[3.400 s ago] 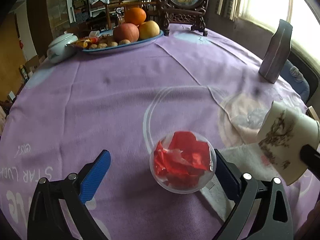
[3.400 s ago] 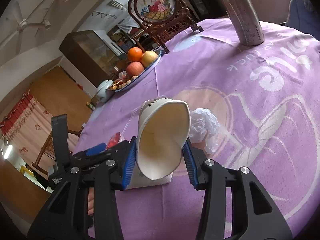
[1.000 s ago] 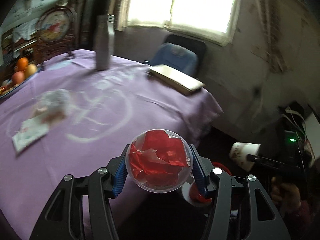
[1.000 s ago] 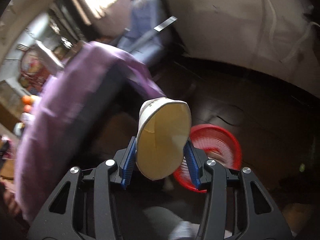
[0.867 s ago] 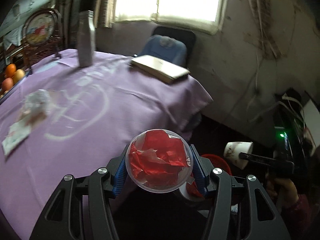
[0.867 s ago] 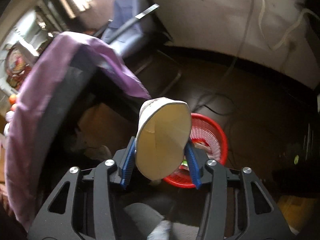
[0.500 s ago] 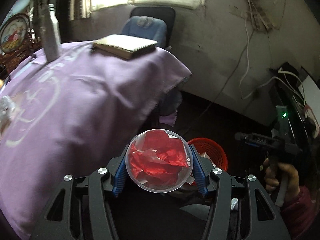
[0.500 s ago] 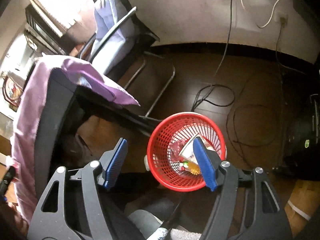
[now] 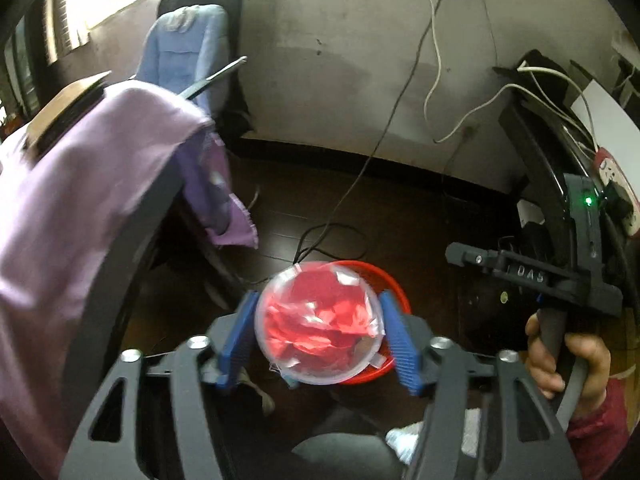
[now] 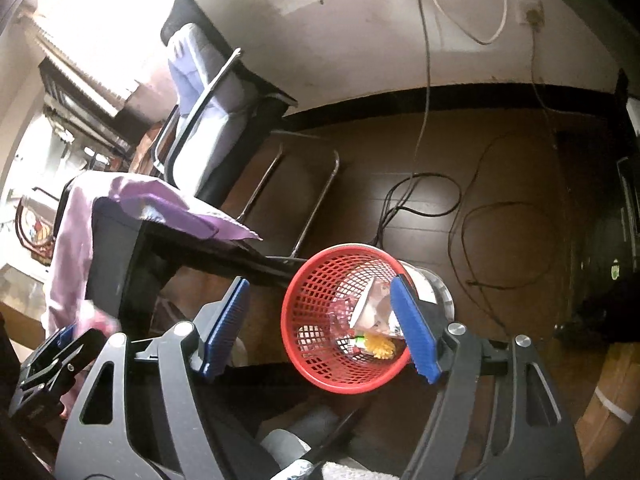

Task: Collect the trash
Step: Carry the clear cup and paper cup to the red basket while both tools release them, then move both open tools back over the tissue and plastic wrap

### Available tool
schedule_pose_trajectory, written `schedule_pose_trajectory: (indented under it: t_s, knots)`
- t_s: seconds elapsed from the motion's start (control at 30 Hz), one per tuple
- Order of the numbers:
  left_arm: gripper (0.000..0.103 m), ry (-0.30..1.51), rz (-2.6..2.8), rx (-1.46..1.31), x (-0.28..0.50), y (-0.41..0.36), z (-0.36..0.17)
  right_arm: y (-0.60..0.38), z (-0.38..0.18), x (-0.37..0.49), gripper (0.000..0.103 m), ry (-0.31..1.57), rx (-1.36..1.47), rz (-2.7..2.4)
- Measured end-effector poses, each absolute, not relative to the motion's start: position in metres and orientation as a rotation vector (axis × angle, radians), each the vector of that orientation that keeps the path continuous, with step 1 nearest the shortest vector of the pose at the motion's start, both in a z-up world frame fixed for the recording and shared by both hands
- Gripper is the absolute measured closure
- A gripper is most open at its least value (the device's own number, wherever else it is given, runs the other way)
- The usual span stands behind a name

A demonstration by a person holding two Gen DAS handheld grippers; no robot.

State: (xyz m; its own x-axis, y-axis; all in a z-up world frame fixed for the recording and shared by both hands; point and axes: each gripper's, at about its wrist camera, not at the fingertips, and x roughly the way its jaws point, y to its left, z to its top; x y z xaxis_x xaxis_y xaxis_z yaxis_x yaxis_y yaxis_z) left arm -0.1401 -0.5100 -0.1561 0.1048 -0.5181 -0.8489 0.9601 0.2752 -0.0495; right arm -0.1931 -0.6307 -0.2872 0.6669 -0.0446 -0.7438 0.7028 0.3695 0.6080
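My left gripper [image 9: 318, 338] is shut on a clear plastic cup [image 9: 318, 326] stuffed with red wrappers and holds it right above the red mesh trash basket [image 9: 394, 286] on the floor. My right gripper [image 10: 320, 330] is open and empty over the same basket [image 10: 316, 292]. The paper cup [image 10: 370, 308] lies inside the basket with other scraps. The right gripper also shows in the left wrist view [image 9: 520, 272], held in a hand at the right.
The table with the purple cloth [image 9: 68, 200] stands at the left, its corner hanging down. A blue-cushioned chair [image 10: 208, 76] stands by the wall. Cables [image 10: 424, 196] trail over the dark wood floor. My leg and foot [image 9: 400, 440] are below the basket.
My right gripper opened and the paper cup dropped into the basket. My left gripper swung off the table with the red-filled cup and came over the basket.
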Motion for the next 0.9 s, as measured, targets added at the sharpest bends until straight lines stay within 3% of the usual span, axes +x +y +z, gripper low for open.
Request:
schedule_pose_trajectory:
  t_s: [0.1, 0.17, 0.5, 0.9]
  knots:
    - [0.015, 0.867, -1.192, 0.609, -0.147, -0.514, -0.152, -0.633, -0.291, -0.195, 0.032, 0.709, 1.118, -0.533]
    - [0.013, 0.842, -1.183, 0.609, -0.149, -0.512, -0.147, -0.633, -0.293, -0.196, 0.032, 0.709, 1.122, -0.531]
    - [0.012, 0.864, -1.1, 0.508, -0.115, -0.486, -0.123, -0.618, -0.278, -0.183, 0.032, 0.722, 1.073, -0.488]
    - [0.012, 0.803, -1.047, 0.411, -0.097, -0.431, -0.085, -0.584, -0.23, -0.167, 0.025, 0.759, 0.886, -0.481]
